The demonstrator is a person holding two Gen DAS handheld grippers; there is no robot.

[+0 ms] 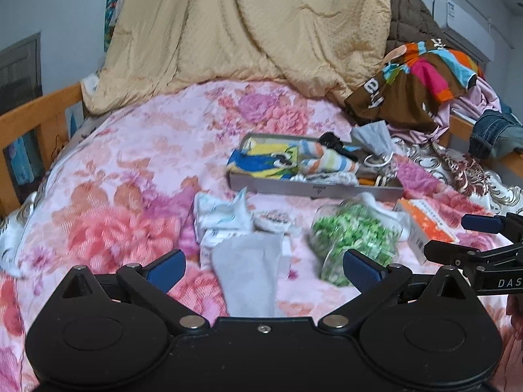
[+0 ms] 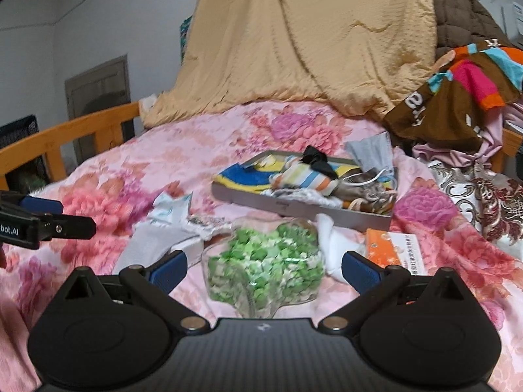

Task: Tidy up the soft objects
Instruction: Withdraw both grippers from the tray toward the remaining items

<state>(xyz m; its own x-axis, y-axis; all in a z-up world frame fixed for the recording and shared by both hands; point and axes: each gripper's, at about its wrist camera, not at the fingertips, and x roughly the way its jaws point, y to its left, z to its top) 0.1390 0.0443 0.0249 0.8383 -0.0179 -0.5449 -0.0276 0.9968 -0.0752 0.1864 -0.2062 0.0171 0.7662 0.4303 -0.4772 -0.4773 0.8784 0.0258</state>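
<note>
Left wrist view: left gripper (image 1: pixel 263 266) spread wide, grasping nothing, hovering over pink floral bedspread (image 1: pixel 124 170). Grey sock (image 1: pixel 248 271) flat on the bedspread between the blue fingertips (image 1: pixel 166 266), nearer the left one, not touched. White crumpled packets (image 1: pixel 219 219) just beyond the sock. Clear jar of green paper stars (image 1: pixel 353 235) lying on its side right of the sock, close to the right fingertip. Orange-and-white box (image 1: pixel 425 225) beside the jar, further right. Grey shallow tray (image 1: pixel 313 190) behind these, holding a blue-yellow cloth (image 1: pixel 258 161), striped sock (image 1: pixel 327 158), black item, white cord. Grey face mask (image 1: pixel 374 137) draped over the tray's far right corner. Tan quilt (image 1: pixel 248 29) heaped at the head of the bed; multicoloured brown garment (image 1: pixel 415 81) on the clothes pile at right. Right gripper (image 1: pixel 477 235) entering from the right edge, fingers parted.

Right wrist view: right gripper (image 2: pixel 263 266) released wide, empty. Jar of green paper stars (image 2: pixel 264 261) directly between the fingers, no contact visible. Grey sock (image 2: pixel 153 245) left of the jar, partly behind the left fingertip. White soft item (image 2: pixel 333 248) right of the jar, orange-and-white box (image 2: pixel 392 248) beside it. Grey tray (image 2: pixel 294 205) beyond, filled with cloth items, face mask (image 2: pixel 372 153) at its far corner. Left gripper (image 2: pixel 59 215) at left edge; fingers apart. Wooden bed rail (image 2: pixel 68 130) at left.
</note>
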